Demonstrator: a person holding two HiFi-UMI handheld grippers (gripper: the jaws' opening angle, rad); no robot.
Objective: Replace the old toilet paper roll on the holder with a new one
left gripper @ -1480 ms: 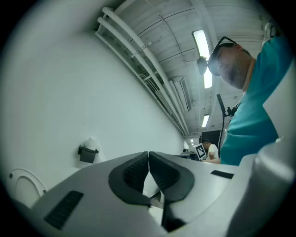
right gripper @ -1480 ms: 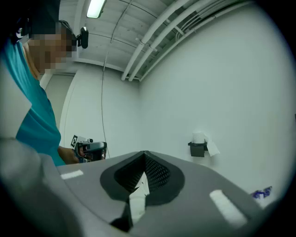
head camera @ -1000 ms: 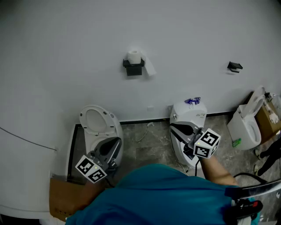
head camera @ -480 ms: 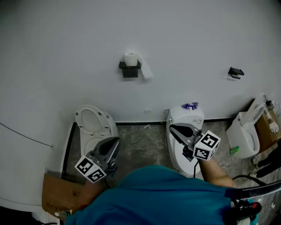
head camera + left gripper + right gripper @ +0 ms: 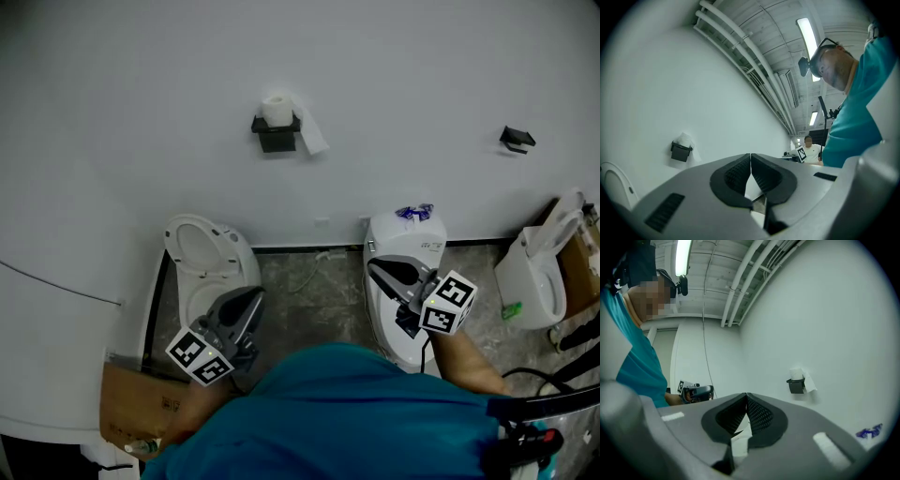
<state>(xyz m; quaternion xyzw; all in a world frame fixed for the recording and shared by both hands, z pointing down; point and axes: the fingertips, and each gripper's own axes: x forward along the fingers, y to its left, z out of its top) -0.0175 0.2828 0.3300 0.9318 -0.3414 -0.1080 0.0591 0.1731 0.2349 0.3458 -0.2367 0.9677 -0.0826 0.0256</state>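
A white toilet paper roll (image 5: pixel 277 109) stands on a black holder (image 5: pixel 274 132) fixed to the white wall, with a loose sheet hanging to its right. The same roll (image 5: pixel 685 138) shows in the left gripper view and, as roll (image 5: pixel 797 373) on holder (image 5: pixel 796 386), in the right gripper view. My left gripper (image 5: pixel 255 298) is shut and empty, low over the left toilet (image 5: pixel 203 253). My right gripper (image 5: pixel 372 269) is shut and empty over the middle toilet (image 5: pixel 403 242). Both sit well short of the wall. No new roll is visible.
A third toilet (image 5: pixel 536 272) stands at the right beside a cardboard box (image 5: pixel 583 258). A second black holder (image 5: pixel 517 141) hangs empty on the wall at right. A brown box (image 5: pixel 141 405) lies at lower left. A blue item (image 5: pixel 413 213) rests on the middle toilet's tank.
The whole view has shifted a little; both grippers have drifted slightly forward together, still shut and empty. The roll and holder have not been touched.
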